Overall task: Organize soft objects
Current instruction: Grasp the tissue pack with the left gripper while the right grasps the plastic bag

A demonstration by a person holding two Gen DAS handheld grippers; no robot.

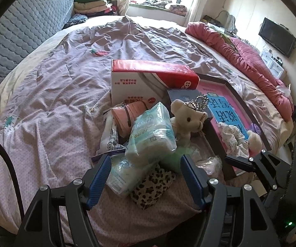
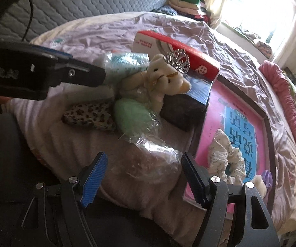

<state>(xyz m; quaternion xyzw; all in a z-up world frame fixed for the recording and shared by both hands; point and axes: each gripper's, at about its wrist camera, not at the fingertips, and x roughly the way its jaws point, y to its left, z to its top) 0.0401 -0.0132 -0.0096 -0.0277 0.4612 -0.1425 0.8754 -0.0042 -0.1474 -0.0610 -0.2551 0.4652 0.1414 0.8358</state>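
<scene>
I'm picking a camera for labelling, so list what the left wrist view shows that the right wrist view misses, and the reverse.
Only the left wrist view shows the pink cup behind the tissue pack, and the wall-mounted TV. Only the right wrist view shows the clear plastic wrap between the right gripper fingers up close. Both show the crowned teddy bear, leopard-print pouch, red-and-white box, pink tray and floral scrunchie. Both grippers are open.

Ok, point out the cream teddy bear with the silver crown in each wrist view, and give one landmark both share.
Left wrist view: the crowned teddy bear sits just right of centre, beside the tissue pack.
Right wrist view: the teddy bear lies above centre, tilted, over the green bundle.
Shared landmark: the red and white box behind the bear.
</scene>
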